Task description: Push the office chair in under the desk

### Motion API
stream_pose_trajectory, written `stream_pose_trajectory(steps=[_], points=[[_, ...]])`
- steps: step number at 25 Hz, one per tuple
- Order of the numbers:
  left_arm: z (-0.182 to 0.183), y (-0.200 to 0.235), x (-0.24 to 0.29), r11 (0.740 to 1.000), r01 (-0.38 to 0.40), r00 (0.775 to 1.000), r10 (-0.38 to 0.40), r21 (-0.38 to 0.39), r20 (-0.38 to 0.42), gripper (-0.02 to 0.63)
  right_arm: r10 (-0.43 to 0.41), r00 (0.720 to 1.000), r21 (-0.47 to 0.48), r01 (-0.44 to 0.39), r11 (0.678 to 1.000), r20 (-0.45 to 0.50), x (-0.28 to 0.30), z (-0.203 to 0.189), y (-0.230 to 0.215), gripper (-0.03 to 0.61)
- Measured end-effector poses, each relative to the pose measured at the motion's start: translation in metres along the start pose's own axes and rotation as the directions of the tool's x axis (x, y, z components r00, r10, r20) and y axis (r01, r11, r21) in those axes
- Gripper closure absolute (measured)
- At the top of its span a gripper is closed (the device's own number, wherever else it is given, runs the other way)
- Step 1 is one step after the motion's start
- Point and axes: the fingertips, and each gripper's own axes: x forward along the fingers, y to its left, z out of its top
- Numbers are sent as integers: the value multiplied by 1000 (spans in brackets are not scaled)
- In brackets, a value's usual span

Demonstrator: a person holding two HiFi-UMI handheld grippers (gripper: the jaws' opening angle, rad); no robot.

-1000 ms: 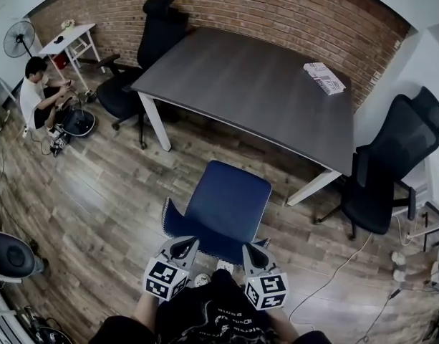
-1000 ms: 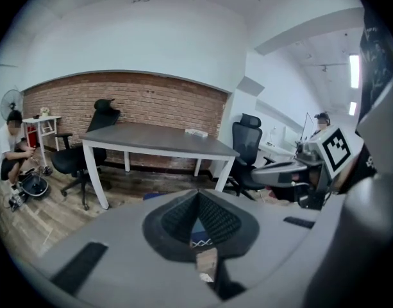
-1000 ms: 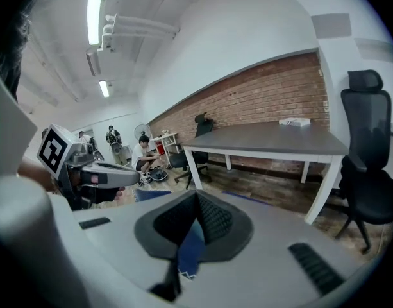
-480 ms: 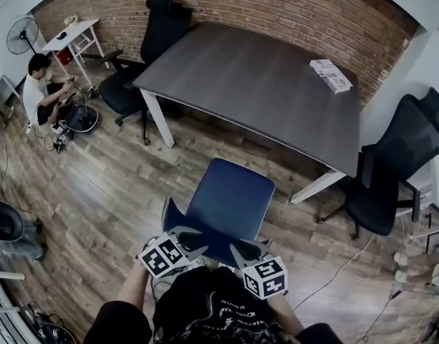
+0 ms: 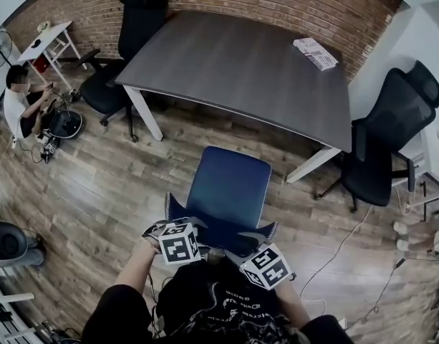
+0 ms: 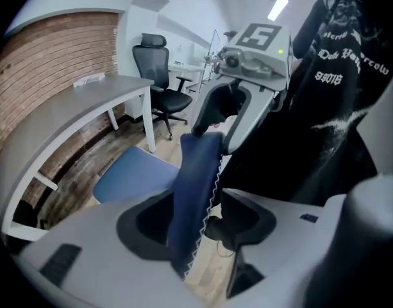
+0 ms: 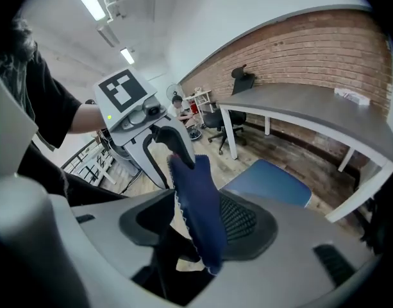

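Note:
The blue office chair's seat [image 5: 230, 185] faces the grey desk [image 5: 240, 70], outside its front edge. Its backrest's top edge [image 5: 219, 229] lies just in front of me. My left gripper [image 5: 175, 226] straddles the left end of that edge and my right gripper [image 5: 261, 235] the right end. In the left gripper view the backrest [image 6: 193, 191] stands between the jaws of the left gripper [image 6: 196, 220] with gaps either side. The right gripper view shows the backrest [image 7: 199, 210] between the jaws of the right gripper [image 7: 196, 226]. Both grippers' jaws have just been opening and stand open round the backrest.
A black office chair [image 5: 126, 41] stands at the desk's far left corner, another [image 5: 391, 142] to its right. A person [image 5: 22, 102] sits on the floor at left by a small white table [image 5: 51, 41]. A packet [image 5: 316, 52] lies on the desk. Cables [image 5: 334, 256] trail at right.
Both grippers have dropped onto the backrest's top edge and rolled. Their jaws, shut a second ago, now stand open astride it. The chair has not visibly moved.

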Motion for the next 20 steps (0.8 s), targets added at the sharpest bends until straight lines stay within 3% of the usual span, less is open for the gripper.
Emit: stream_pose_trajectory(steps=[7,10,14,20], points=[[-27,-4,12,991,61,988,-43,120,-147,354,-1,983,-130,-24,991,-185,22,-24,12,321],[-33,-4,22,987,83,981,-56,140,-188,354,-12,961,-185,-40,982,-276,31,-35,9,321],[-31,-6,33,983,108,979,-79,151,-186,354,-22,917,-278,-97,956,-397,42,-57,9,314],[-48,-1,41,968,95,956,-24,231,-292,354,-68,895,-345,-99,933,-441,56,-65,4,312]])
